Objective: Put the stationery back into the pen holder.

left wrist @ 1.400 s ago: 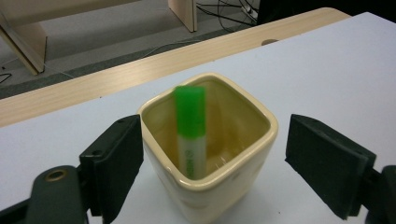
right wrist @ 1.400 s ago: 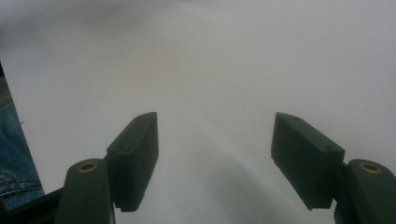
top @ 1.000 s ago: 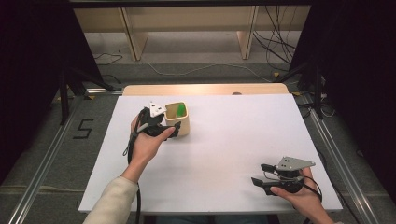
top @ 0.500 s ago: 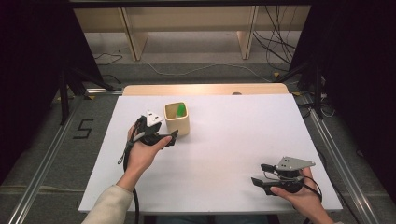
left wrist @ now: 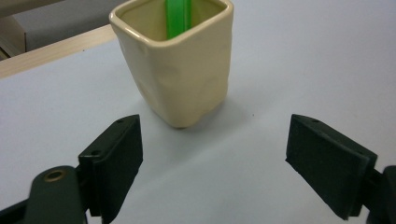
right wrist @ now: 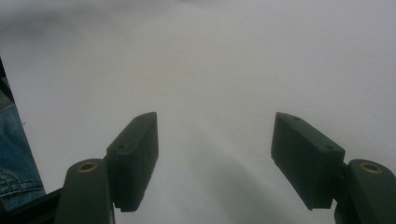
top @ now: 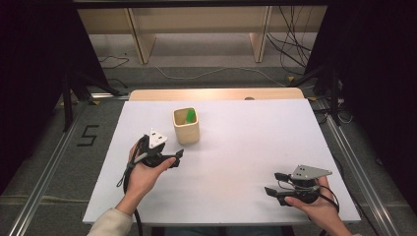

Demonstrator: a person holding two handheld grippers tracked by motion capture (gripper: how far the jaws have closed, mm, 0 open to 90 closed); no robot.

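Nearest the person, the right claw (top: 276, 184) hangs low over the front right part of the white desk (top: 246, 147), its jaws apart with nothing between them. In the right gripper view that claw (right wrist: 215, 163) faces bare, softly blurred desk surface; a strip of blue denim (right wrist: 16, 158) is cut off at the left edge, and how high the jaws sit above the surface is hard to judge.

The left claw (top: 177, 156) is held in the person's left hand (top: 142, 172), jaws spread wide and empty. In the high view its jaw tips are small and dark, so their gap is hard to read there; the left gripper view shows it plainly, with the left claw (left wrist: 212, 158) open on either side of bare desk.

Just beyond the left claw, apart from both jaws, stands the cream cup (left wrist: 180, 60), upright on the desk. Its rim is cut off at the top of the left gripper view. Inside it leans a green stick (left wrist: 178, 18), of which the upper part alone is seen; the lower end is hidden by the cup wall, and what it is cannot be told. From above, the cup (top: 187, 130) lies ahead of the left claw, with the green stick (top: 190, 116) against its far inner side.

Well apart from the cup, the right claw points across open desk.
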